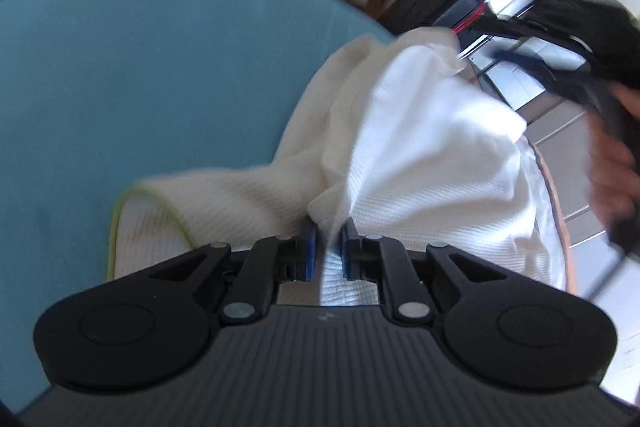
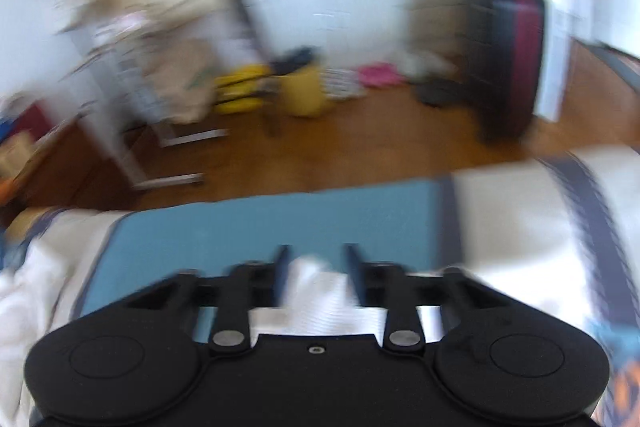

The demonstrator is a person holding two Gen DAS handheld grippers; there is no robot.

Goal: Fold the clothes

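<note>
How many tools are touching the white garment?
2. The left tool pinches a fold of the white garment. The right tool has cloth between its fingers; its view is blurred.

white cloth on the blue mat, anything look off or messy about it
Yes. The white cloth is bunched and rumpled rather than flat on the blue mat, with one part lifted into a loose peak. The left gripper pinches a gathered wad of it. The right gripper stands open around another fold.
</note>
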